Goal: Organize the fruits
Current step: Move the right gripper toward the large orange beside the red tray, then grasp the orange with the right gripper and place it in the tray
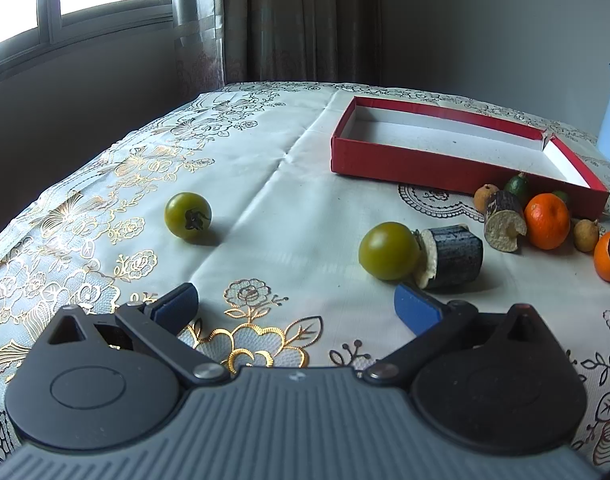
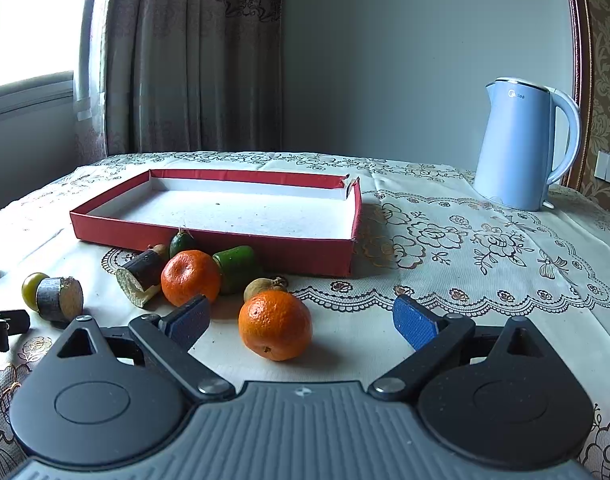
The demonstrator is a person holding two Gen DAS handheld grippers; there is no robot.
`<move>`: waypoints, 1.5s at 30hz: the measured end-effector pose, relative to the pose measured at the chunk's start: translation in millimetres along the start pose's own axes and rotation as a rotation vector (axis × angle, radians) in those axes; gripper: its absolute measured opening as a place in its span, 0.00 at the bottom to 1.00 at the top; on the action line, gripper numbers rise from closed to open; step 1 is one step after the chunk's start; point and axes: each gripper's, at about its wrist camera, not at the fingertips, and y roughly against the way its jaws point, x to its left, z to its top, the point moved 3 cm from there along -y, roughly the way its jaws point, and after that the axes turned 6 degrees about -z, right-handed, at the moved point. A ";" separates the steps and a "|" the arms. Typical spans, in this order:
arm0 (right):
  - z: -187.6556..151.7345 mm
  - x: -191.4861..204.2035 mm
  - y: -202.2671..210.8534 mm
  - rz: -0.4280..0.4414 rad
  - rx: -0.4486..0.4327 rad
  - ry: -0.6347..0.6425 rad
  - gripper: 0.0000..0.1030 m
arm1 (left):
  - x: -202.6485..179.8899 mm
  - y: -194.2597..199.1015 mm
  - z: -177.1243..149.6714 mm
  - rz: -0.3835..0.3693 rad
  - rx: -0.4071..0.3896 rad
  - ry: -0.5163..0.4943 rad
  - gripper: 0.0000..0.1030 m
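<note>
Both claws, left claw and right claw, gape empty; kettle reads "Midea".

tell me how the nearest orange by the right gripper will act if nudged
The orange looks round and sits free on flat cloth, so it would probably roll. Its dimpled peel likely grips the blue pads well. It seems firm, not fragile.

You're working over a cloth tablecloth with shiny gold embroidery; the red box looks like matt cardboard. The kettle is glossy plastic, your nearest orange has dimpled skin, and the green tomato is smooth.
</note>
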 end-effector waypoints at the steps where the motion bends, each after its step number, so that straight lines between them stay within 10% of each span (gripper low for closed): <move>1: 0.0 -0.2 -0.3 0.002 0.002 -0.001 0.96 | 0.1 0.0 -0.1 -0.001 0.001 0.002 1.00; 17: 2.4 1.1 -22.0 0.067 0.096 0.059 0.95 | 4.5 -2.4 -0.1 -0.022 0.007 0.031 1.00; 21: -1.2 3.4 -31.1 0.093 0.155 0.057 0.55 | 5.7 -2.7 -0.2 -0.029 0.008 0.040 1.00; 26: -2.1 6.9 -29.7 0.112 0.158 0.056 0.41 | 6.1 -2.6 -0.6 -0.034 0.008 0.048 1.00; 45: 72.8 -3.1 -69.2 0.101 0.042 -0.018 0.41 | 5.2 -3.1 -0.7 -0.034 0.009 0.051 1.00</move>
